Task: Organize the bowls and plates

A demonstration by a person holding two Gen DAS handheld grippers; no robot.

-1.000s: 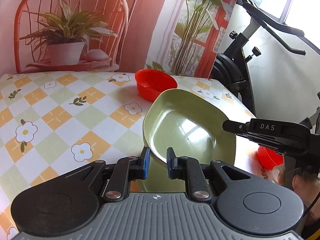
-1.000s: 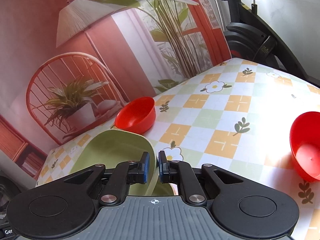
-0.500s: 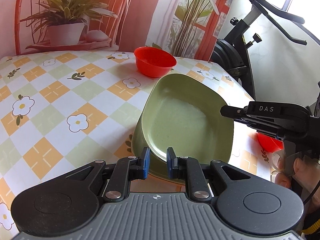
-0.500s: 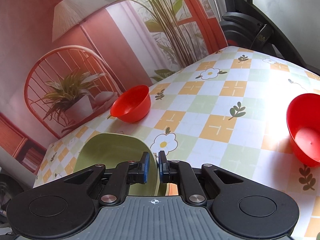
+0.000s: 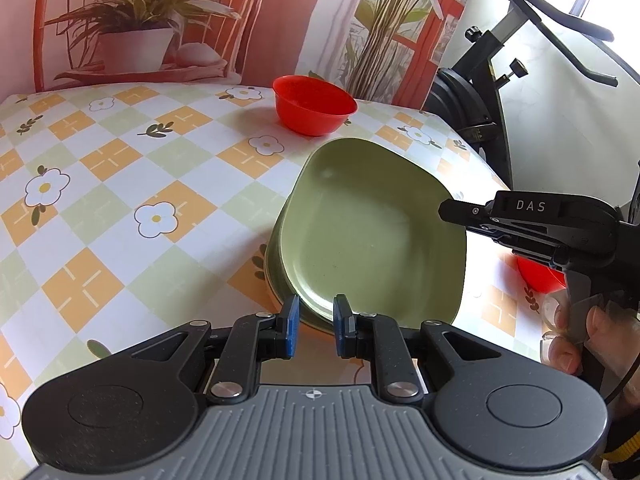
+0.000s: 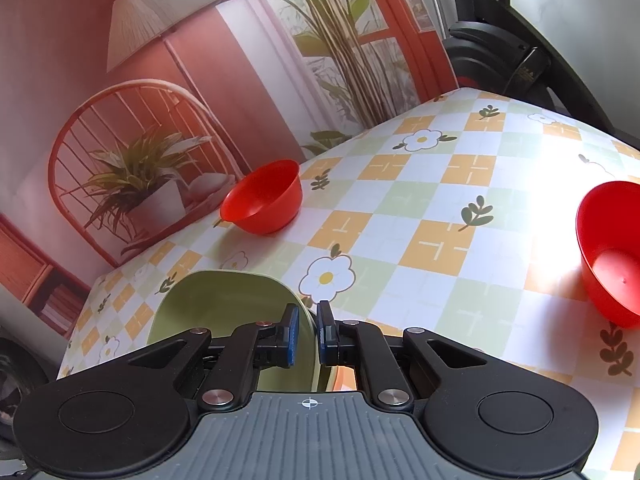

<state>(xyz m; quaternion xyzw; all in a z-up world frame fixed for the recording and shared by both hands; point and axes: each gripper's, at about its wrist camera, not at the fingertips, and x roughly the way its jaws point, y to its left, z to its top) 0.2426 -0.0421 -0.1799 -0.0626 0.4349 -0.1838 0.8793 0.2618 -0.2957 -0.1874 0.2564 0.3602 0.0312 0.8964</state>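
Note:
A green plate (image 5: pixel 372 232) lies nested on a second green plate (image 5: pixel 276 280), slightly offset to the right. My right gripper (image 6: pixel 308 322) is shut on the upper plate's (image 6: pixel 224 312) rim; in the left wrist view it reaches in from the right (image 5: pixel 446 212). My left gripper (image 5: pixel 316 314) is open, its blue pads level, with the plate's near edge just ahead of the tips. One red bowl (image 5: pixel 314 106) (image 6: pixel 262 198) stands at the table's far side. Another red bowl (image 6: pixel 612 252) sits to the right, partly hidden behind the right gripper in the left wrist view (image 5: pixel 536 276).
The table (image 5: pixel 120 208) has a checked flower cloth, with its right edge close beyond the plates. A printed backdrop (image 6: pixel 140 80) hangs behind it. A black exercise bike (image 5: pixel 480 92) stands at the far right. A person's hand (image 5: pixel 576 344) holds the right gripper.
The upper green plate came down from a raised, tilted pose to lie flat on the lower plate. Both grippers dropped with it; neither one's finger gap changed.

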